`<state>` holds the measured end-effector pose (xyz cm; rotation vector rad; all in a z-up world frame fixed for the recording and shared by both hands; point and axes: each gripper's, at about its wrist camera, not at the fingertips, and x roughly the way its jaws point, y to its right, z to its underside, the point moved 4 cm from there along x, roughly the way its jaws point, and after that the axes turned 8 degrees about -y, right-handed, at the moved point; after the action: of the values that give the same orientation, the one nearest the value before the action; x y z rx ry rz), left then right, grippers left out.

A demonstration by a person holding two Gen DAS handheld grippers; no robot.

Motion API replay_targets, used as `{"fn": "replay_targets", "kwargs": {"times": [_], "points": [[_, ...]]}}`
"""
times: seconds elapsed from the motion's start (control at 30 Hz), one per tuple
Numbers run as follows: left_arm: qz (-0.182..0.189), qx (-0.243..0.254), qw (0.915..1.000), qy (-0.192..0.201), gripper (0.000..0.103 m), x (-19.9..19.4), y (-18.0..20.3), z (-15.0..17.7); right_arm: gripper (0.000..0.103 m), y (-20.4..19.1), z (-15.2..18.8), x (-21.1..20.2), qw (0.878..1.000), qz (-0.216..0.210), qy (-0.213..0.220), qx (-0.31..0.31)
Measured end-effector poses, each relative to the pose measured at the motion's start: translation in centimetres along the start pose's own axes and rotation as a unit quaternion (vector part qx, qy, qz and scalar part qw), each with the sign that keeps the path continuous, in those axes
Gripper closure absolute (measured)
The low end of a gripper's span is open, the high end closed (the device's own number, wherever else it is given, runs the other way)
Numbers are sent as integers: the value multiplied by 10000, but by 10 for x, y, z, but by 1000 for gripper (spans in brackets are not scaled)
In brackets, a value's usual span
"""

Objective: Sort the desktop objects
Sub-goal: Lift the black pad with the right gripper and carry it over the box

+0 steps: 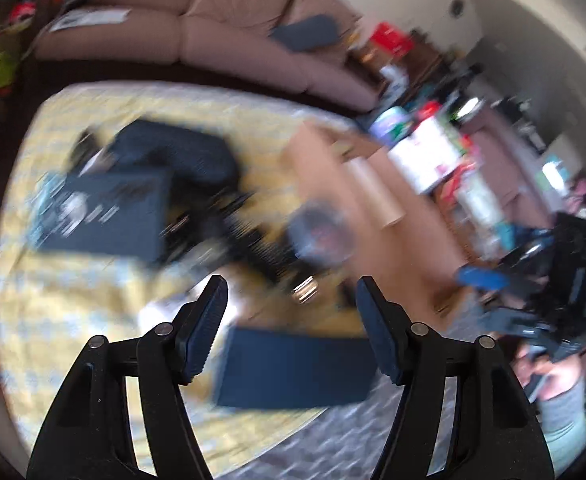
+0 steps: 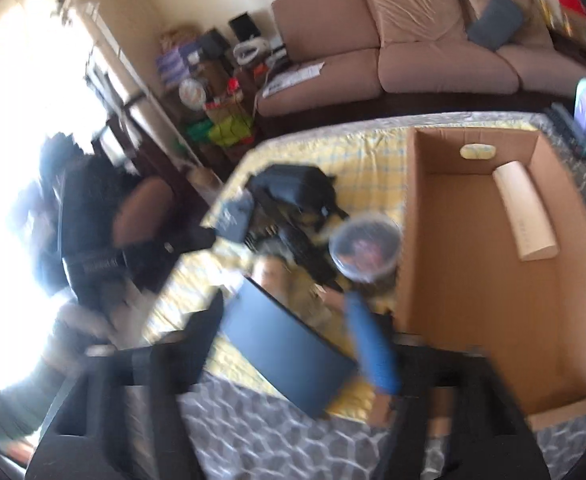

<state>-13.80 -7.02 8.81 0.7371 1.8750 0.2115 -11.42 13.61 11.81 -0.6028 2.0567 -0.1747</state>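
Both the left gripper and the right gripper have fingers spread wide, holding nothing. The dark flat box lies lower centre beside the cardboard box — blur risks a mistimed grab, nudging the round lidded tub.

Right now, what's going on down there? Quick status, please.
Left gripper open, empty. Right gripper open, dark flat box between its fingers. Cardboard box holds one tube. Clutter still on table.

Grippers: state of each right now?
Left gripper: open, nothing between its fingers.
Right gripper: open, fingers apart, gripping nothing; view blurred.
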Motion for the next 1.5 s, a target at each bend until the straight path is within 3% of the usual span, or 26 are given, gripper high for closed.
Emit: {"fn": "replay_targets", "kwargs": {"times": [0.13, 0.2, 0.23, 0.3, 0.47, 0.6, 0.63, 0.73, 0.83, 0.93, 0.97, 1.07, 1.13, 1.37, 1.5], "points": [[15, -411, 9989, -203, 23, 2, -32, 41, 14, -30, 26, 27, 9955, 223, -366, -851], [109, -615, 9977, -272, 6, 7, -39, 58, 12, -44, 36, 46, 9882, 344, -693, -1322], [171, -716, 9968, -323, 3, 11, -41, 66, 10, -51, 39, 56, 9829, 455, -855, -1563], [373, -854, 9948, -421, 0, 18, -42, 76, 7, -66, 48, 77, 9621, 815, -1197, -2312], [955, -1154, 9870, -582, 0, 29, -38, 93, 2, -87, 75, 121, 8941, 1466, -1793, -3834], [1465, -1818, 9692, -785, 0, 36, -51, 99, 2, -82, 88, 147, 8492, 1701, -2183, -4497], [1566, -1931, 9651, -823, 0, 38, -54, 101, 2, -79, 92, 154, 8332, 1769, -2303, -4706], [1565, -1972, 9641, -847, 0, 39, -60, 102, 2, -72, 102, 168, 7889, 2001, -2507, -5242], [1695, -2085, 9589, -911, 0, 45, -65, 104, 1, -66, 105, 180, 7680, 2039, -2765, -5406], [1737, -2078, 9580, -942, 0, 48, -64, 104, 1, -57, 105, 193, 7591, 2044, -2989, -5410], [1751, -2077, 9578, -937, 0, 47, -65, 102, 1, -54, 105, 197, 7570, 2039, -3060, -5401], [1797, -2099, 9566, -929, 0, 48, -65, 100, 1, -49, 98, 201, 7683, 1881, -3173, -5232], [1818, -2129, 9557, -911, 0, 49, -66, 101, 11, -45, 96, 202, 7789, 1699, -3340, -5029], [1986, -2192, 9521, -772, 0, 47, -63, 103, 14, -32, 89, 190, 8314, 1201, -3347, -4270], [2070, -2030, 9540, -763, 1, 52, -50, 105, 14, -32, 87, 176, 8775, 776, -3052, -3617]]}}
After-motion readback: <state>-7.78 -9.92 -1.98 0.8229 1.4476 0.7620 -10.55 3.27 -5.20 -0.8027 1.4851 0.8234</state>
